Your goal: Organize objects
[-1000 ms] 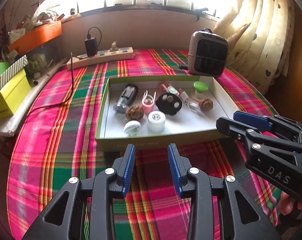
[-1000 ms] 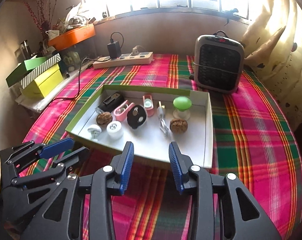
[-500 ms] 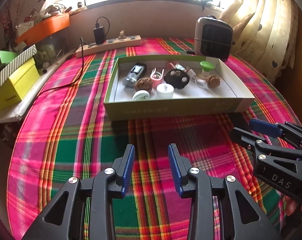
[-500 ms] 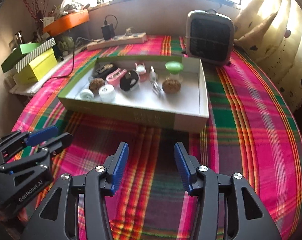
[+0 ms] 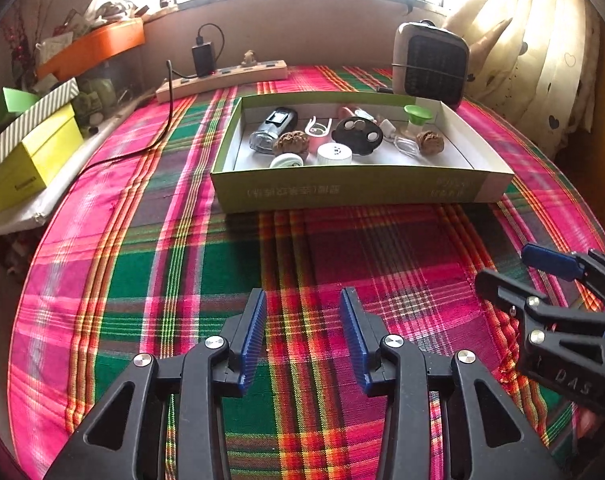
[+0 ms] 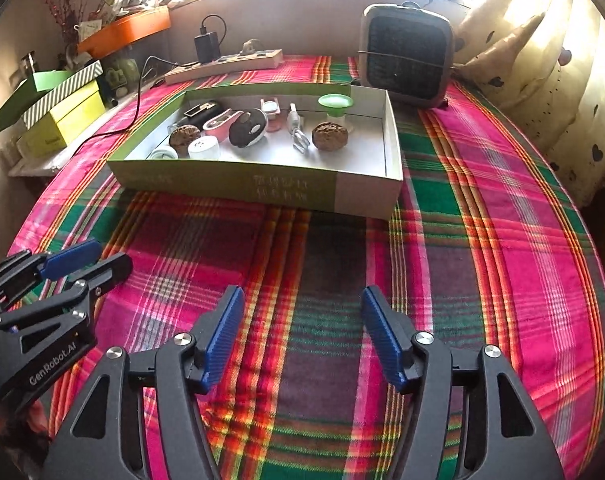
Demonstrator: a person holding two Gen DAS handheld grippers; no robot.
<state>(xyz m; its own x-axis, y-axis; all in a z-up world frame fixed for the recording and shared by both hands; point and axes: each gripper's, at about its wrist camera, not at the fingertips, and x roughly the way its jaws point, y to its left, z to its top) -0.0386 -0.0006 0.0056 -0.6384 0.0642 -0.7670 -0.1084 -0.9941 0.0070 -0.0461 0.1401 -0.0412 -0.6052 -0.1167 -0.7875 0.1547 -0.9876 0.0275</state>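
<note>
The left claw [image 5: 302, 336], black with ribbed blue pads, is seen partly open and opening further; nothing lies between its pads, and only the pink-and-green plaid cloth of the surface [image 5: 206, 264] shows in the gap. No object is touched by it. Well ahead, the shallow green-sided cardboard tray with a white interior [image 5: 354, 192] rests on the cloth, and small items are gathered in it: a clear bottle with a black cap [image 5: 272, 128], two brown walnuts [image 5: 291, 142], a white round cap [image 5: 334, 153] and a black oval case [image 5: 357, 135]. To the right, the right claw [image 6: 302, 332] is seen spread wider and likewise opening, empty, above bare cloth.
</note>
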